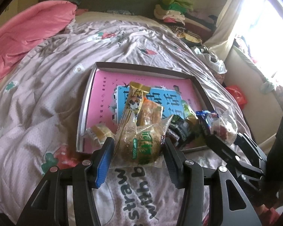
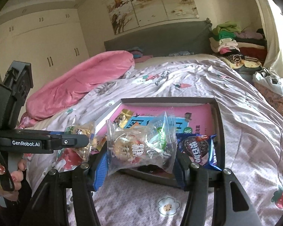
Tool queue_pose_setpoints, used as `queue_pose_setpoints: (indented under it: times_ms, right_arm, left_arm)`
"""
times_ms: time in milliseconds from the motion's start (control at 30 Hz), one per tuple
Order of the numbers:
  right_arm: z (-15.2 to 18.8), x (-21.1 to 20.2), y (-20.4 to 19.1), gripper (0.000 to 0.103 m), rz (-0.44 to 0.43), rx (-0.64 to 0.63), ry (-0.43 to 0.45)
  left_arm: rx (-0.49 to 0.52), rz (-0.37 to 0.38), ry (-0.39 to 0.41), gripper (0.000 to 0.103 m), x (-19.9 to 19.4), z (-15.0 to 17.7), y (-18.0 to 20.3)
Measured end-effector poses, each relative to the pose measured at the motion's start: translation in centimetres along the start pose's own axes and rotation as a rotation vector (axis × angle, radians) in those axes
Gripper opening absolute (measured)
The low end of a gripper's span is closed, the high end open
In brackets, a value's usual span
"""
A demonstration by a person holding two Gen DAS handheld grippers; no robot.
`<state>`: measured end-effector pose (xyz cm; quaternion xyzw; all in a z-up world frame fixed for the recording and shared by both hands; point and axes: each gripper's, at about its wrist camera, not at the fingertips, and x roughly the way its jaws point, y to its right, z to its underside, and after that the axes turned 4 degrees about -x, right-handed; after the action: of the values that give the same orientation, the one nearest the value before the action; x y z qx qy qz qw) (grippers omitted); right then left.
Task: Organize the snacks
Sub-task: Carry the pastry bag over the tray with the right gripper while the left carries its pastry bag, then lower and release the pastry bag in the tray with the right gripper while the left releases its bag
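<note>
My left gripper (image 1: 138, 144) is shut on a round pastry in clear wrap with a green label (image 1: 141, 146), held just above the near edge of a dark shallow box (image 1: 141, 66). The right gripper (image 2: 141, 152) is shut on a clear-wrapped snack with red and white print (image 2: 137, 146) over the same box (image 2: 169, 99). Inside lie a pink book (image 1: 103, 86), a gold bar (image 1: 135, 96), an orange pack (image 1: 151, 113), a small cake (image 1: 98, 133) and a blue Oreo pack (image 2: 198, 148). Each gripper shows in the other's view: right (image 1: 230, 139), left (image 2: 75, 143).
The box rests on a rumpled quilt with strawberry print (image 1: 47, 75). A pink duvet (image 2: 81, 82) lies at the far left, a pile of folded clothes (image 2: 228, 39) at the far right by the headboard. A hand (image 2: 9, 171) grips the left tool's handle.
</note>
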<state>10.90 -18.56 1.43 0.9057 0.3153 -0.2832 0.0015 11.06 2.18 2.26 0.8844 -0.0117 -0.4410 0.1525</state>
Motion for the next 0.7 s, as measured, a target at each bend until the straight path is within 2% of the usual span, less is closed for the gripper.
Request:
queue_pose_setpoints:
  times_ms: [300,700]
  right_arm:
    - [-0.7,0.3,0.8,0.059,0.015,0.002,0.011]
    - [-0.7,3.6,0.2,0.059,0.004,-0.033,-0.061]
  left_arm:
    - [0.005,-0.007,-0.017,0.054,1.9,-0.7,0.4]
    - [0.026,-0.036,-0.023,0.054,3.8,-1.0,0.8]
